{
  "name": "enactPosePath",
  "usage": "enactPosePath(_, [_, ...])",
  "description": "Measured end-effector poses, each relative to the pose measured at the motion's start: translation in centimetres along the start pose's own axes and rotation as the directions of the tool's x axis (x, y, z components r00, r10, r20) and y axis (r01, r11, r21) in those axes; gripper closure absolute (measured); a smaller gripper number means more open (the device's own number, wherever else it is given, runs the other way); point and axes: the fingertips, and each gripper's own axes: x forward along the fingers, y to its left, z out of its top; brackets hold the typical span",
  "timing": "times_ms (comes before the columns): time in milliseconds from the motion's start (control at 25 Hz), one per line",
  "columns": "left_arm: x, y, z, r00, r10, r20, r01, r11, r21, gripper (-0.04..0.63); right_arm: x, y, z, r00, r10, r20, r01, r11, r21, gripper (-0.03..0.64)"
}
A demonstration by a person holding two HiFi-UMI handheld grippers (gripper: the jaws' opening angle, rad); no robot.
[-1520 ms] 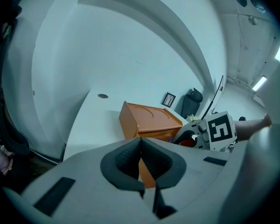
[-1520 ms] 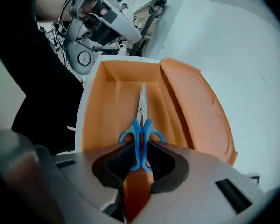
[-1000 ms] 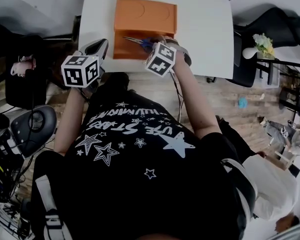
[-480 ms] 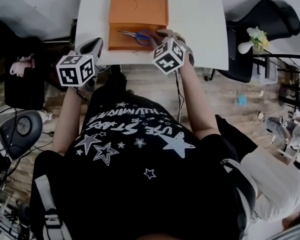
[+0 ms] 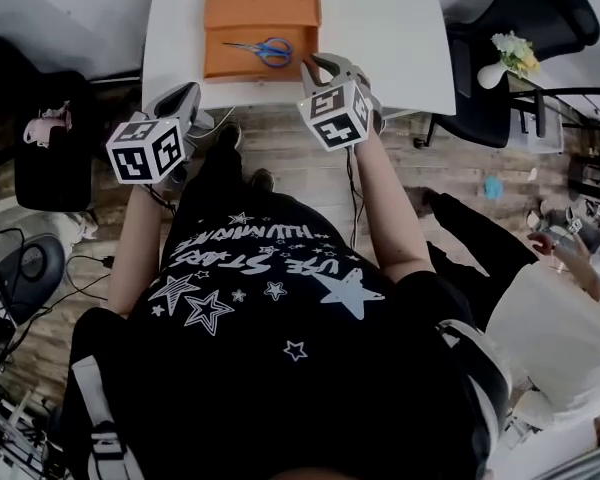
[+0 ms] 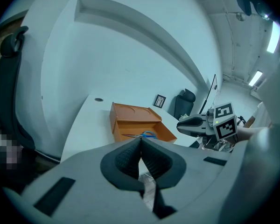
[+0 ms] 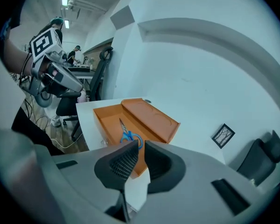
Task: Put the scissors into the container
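Observation:
The orange container (image 5: 261,8) lies open on the white table (image 5: 390,28), lid folded back. The scissors (image 5: 263,50), blue-handled, lie flat inside its tray, also seen in the right gripper view (image 7: 128,133) and the left gripper view (image 6: 143,135). My right gripper (image 5: 321,66) hovers over the table's near edge, just right of the tray, jaws slightly apart with nothing between them (image 7: 141,146). My left gripper (image 5: 183,96) hangs off the table's near left corner, its pads pressed together and empty (image 6: 141,141).
A small framed picture (image 7: 222,135) stands on the table's far side. A black office chair (image 5: 525,18) and a flower vase (image 5: 512,63) are to the right. Another person (image 5: 550,308) sits at lower right. Wooden floor lies below the table edge.
The right gripper has drawn back from the scissors toward the table's near edge. The scissors now lie free in the tray. The left gripper stayed near the left corner.

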Motion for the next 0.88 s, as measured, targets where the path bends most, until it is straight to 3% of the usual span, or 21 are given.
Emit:
enactPosePath(240, [1.3, -2.0, -1.1, 0.998, -0.049, -0.039, 0.051, 0.998, 0.039, 0.577, -2.1, -0.1, -2.5, 0.999, -0.052, 0.015, 0.051, 0.995, 0.086, 0.560])
enactPosePath(560, [3.5, -3.8, -0.7, 0.989, -0.143, -0.033, 0.145, 0.988, 0.051, 0.577, -4.3, -0.7, -5.0, 0.989, -0.137, -0.050, 0.142, 0.982, 0.123, 0.565])
enactPosePath(880, [0.4, -4.1, -0.5, 0.972, -0.225, -0.065, 0.231, 0.967, 0.103, 0.577, -8.1, 1.3, -3.5, 0.971, -0.217, -0.100, 0.231, 0.960, 0.160, 0.566])
